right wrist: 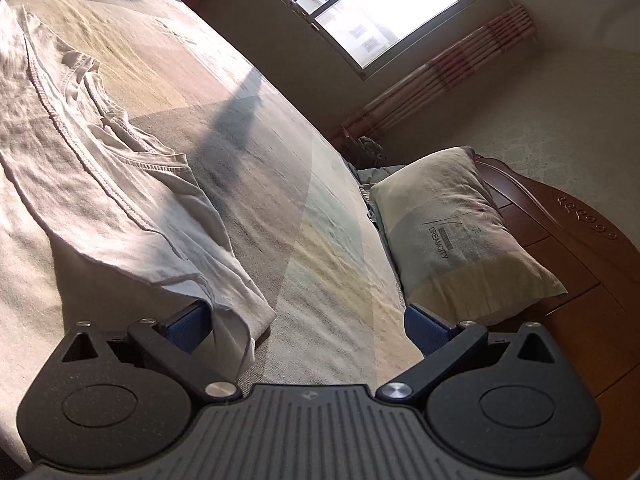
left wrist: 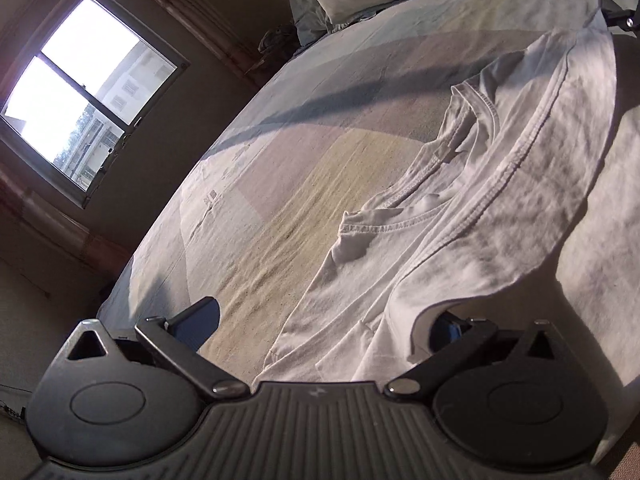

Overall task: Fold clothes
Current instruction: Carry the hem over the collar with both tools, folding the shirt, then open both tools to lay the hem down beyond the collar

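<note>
A white T-shirt (left wrist: 460, 216) lies on the bed, folded over so its hem band runs across its collar. It also shows in the right wrist view (right wrist: 100, 184). My left gripper (left wrist: 320, 324) is open, its fingers wide apart; the shirt's near corner drapes over the right finger. My right gripper (right wrist: 308, 324) is open too, and the shirt's other corner hangs over its left finger (right wrist: 188, 326). Part of the right gripper shows far off in the left wrist view (left wrist: 618, 16).
The bed sheet (left wrist: 280, 184) has pastel colour blocks. A pillow (right wrist: 460, 220) lies by the wooden headboard (right wrist: 560, 240). A window (left wrist: 80, 92) and a striped curtain (right wrist: 460, 76) are on the far wall.
</note>
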### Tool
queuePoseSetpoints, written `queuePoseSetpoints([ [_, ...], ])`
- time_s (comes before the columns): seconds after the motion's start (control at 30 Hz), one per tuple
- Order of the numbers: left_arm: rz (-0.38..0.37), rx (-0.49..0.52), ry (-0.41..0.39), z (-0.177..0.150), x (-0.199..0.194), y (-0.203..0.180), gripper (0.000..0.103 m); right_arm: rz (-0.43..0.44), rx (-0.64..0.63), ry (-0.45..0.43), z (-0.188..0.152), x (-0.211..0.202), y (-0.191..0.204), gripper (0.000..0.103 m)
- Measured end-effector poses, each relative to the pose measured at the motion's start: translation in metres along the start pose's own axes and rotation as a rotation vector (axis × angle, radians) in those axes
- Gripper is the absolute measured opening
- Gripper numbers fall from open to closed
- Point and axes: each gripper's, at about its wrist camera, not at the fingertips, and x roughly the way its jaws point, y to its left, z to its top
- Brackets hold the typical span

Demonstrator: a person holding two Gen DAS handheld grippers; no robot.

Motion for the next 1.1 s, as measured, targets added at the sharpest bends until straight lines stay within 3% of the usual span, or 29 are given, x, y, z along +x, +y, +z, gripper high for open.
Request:
queuePoseSetpoints([
  [0.17, -0.027, -0.161, 0.072, 0.016, 0.036, 0.031, 0.102, -0.025, 0.052, 0.025, 0.023, 0.046, -0.014, 0.103],
  [0.27, -0.067, -0.219, 0.067, 0.021, 0.033, 0.044, 0.102, -0.014, 0.083, 0.057, 0.032, 0.062, -0.022, 0.103],
  [0.4, -0.115, -0.252, 0.007, 0.018, 0.004, 0.062, 0.102, 0.024, 0.136, 0.032, 0.027, 0.033, -0.029, 0.103],
  [0.53, -0.12, -0.316, 0.007, 0.012, -0.014, 0.086, 0.103, 0.089, 0.194, 0.013, 0.014, -0.004, -0.03, 0.103],
  [0.57, -0.131, -0.348, 0.027, 0.011, -0.014, 0.091, 0.102, 0.11, 0.208, 0.015, 0.01, -0.012, -0.028, 0.103],
  [0.67, -0.312, -0.518, 0.136, 0.003, 0.003, 0.117, 0.102, 0.184, 0.219, 0.009, 0.001, -0.032, -0.015, 0.103],
  [0.83, -0.339, -0.686, 0.108, -0.012, -0.001, 0.131, 0.102, 0.229, 0.26, -0.009, 0.002, -0.053, -0.007, 0.103],
  [0.97, -0.439, -0.697, 0.065, -0.031, -0.024, 0.115, 0.102, 0.291, 0.342, -0.014, 0.006, -0.062, -0.005, 0.103],
  [1.07, -0.432, -0.554, 0.048, -0.044, -0.046, 0.087, 0.102, 0.353, 0.441, -0.044, 0.011, -0.069, 0.003, 0.103],
  [1.1, -0.388, -0.475, 0.055, -0.047, -0.051, 0.075, 0.102, 0.365, 0.464, -0.061, 0.012, -0.07, 0.007, 0.103],
])
